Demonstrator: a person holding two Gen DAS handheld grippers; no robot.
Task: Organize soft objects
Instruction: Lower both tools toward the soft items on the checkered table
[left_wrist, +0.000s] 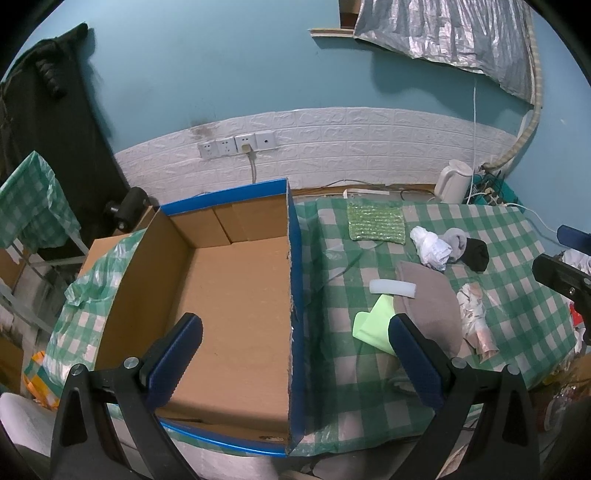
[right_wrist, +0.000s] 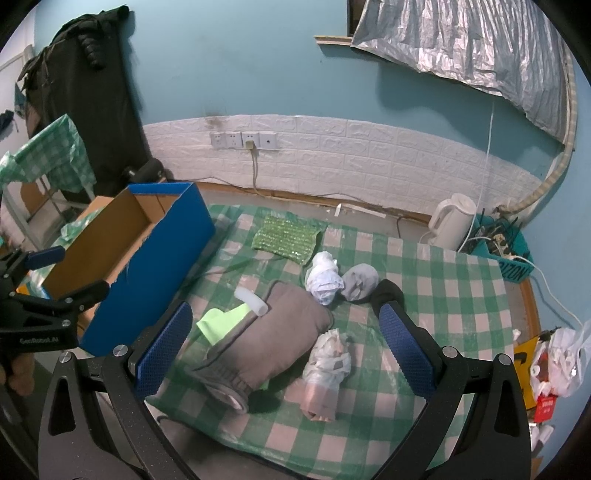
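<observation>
Cardboard lined and blue on the outside, the box (left_wrist: 236, 295) sits at the left of the checked surface (left_wrist: 369, 369) and holds nothing that can be seen, so by my judgement the sorting has hardly begun. Everything soft is on the cloth to its right: a grey-brown folded garment (right_wrist: 273, 328) near the middle, with a light green cloth (right_wrist: 221, 321) tucked at its left edge and a white foam tube (right_wrist: 251, 301) touching its far side; a wrapped bundle (right_wrist: 327, 365) just beside its right; farther off a white crumpled wad (right_wrist: 323, 277), a grey sock ball (right_wrist: 360, 280) and a black sock (right_wrist: 388, 291) close together; and a green sequinned pad (right_wrist: 286, 236) at the far edge. The left tool (left_wrist: 295, 354) hangs over the box's right wall, fingers wide apart and holding nothing. The right tool (right_wrist: 284, 343) hovers above the garment, likewise spread and empty. Only the left wrist view looks down onto the bare floor of the box; the right wrist view sees just a part of its inside, but shows the garment's ribbed cuff and the whole pile plainly, plus a white kettle (right_wrist: 450, 221) at the far right.
</observation>
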